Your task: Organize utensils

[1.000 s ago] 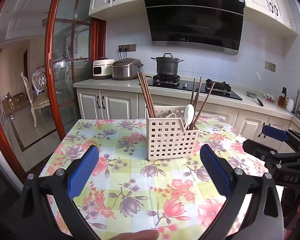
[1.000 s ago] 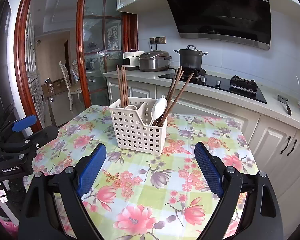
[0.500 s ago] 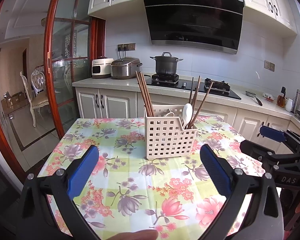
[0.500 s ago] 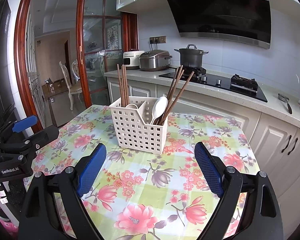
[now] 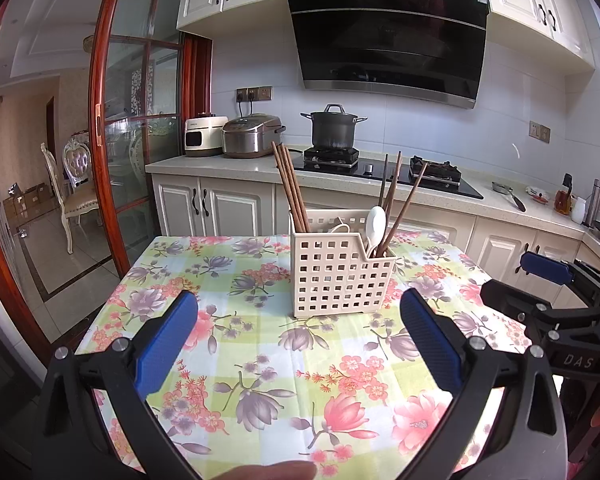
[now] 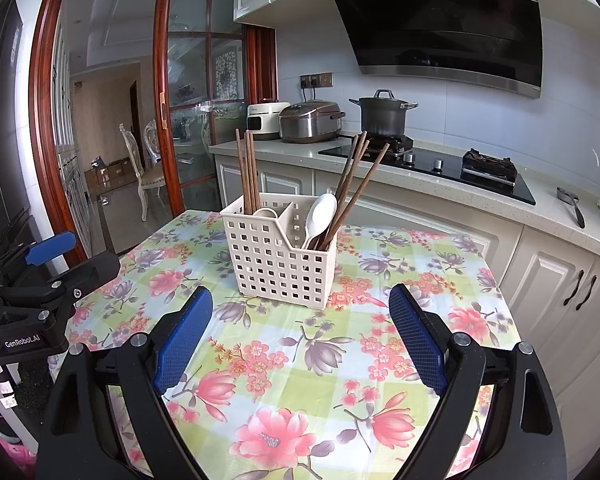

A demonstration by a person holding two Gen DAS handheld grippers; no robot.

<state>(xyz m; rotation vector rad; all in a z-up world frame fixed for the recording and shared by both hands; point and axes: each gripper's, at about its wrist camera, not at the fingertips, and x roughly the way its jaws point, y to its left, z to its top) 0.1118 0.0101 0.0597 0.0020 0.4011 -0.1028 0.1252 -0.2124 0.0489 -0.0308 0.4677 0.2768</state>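
A cream perforated utensil basket (image 5: 342, 276) stands on the floral tablecloth (image 5: 260, 360); it also shows in the right wrist view (image 6: 280, 256). It has two compartments. Brown chopsticks (image 5: 290, 188) lean in the left one. A white spoon (image 5: 376, 224) and more chopsticks (image 5: 406, 204) stand in the right one. My left gripper (image 5: 298, 308) is open and empty, short of the basket. My right gripper (image 6: 300, 300) is open and empty, also short of the basket. The right gripper shows at the right edge of the left wrist view (image 5: 548, 280).
A kitchen counter (image 5: 228, 168) runs behind the table, with two rice cookers (image 5: 252, 136), a black pot (image 5: 334, 128) on a stove and a range hood above. A glass sliding door (image 5: 136, 120) is at left. The table edge (image 6: 504, 304) drops off at right.
Both grippers have drifted slightly; the basket sits a little further left in the left wrist view. Nothing was grasped or released.
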